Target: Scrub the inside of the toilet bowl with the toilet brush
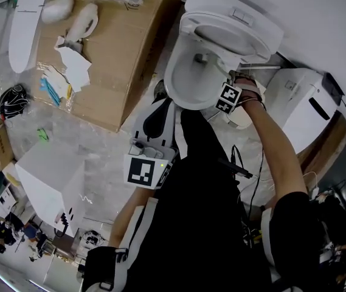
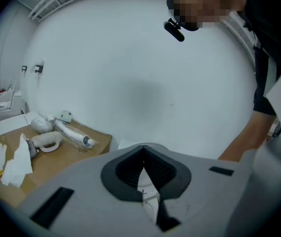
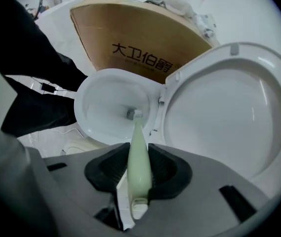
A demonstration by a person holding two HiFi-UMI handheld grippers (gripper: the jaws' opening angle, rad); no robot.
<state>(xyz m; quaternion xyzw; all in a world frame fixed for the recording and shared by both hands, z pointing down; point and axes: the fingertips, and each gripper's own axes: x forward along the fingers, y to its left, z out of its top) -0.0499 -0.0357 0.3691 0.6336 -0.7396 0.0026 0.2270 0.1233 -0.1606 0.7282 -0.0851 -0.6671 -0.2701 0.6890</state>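
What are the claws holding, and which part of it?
The right claw grips the toilet brush by its handle; its head points into the toilet bowl. The left claw is shut on nothing.

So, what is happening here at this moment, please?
A person is working on a toilet with two hand-held grippers. The right gripper is shut on a pale green toilet brush, and the brush head reaches down into the toilet bowl, near its bottom. The lid is raised. The left gripper is shut, holds nothing, and hangs near the person's waist, away from the toilet. A cardboard box with assorted items on top stands beside the toilet.
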